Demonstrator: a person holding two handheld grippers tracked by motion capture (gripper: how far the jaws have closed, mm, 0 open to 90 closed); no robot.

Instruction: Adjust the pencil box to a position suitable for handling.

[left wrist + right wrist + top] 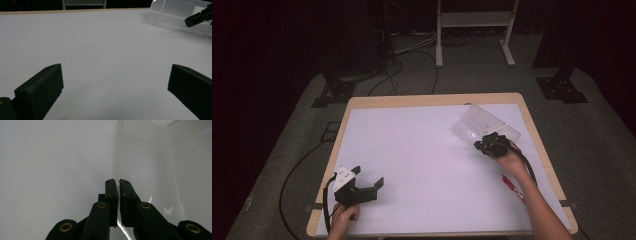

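At the near left of the white tabletop (422, 165), the left tongs (367, 177) are held low in a hand, with the jaws spread wide and nothing between them; in the left gripper view only bare surface is seen ahead of the two black pads. Toward the far right, a clear rectangular plastic container (484, 125) is seen tipped on the tabletop, its open side turned partly toward the near edge. The right tongs (488, 144) are closed tight on the near wall of that container; in the right gripper view the thin transparent rim (118, 195) is pinched between the two jaws. At the near right, just beside the forearm, a small red object (511, 184) is lying; what it is cannot be told. The step in hand is judged to be the gripping and positioning of the container. A steady lift or turn is called for next, the pinch being kept firm so the slick wall is not let slip.
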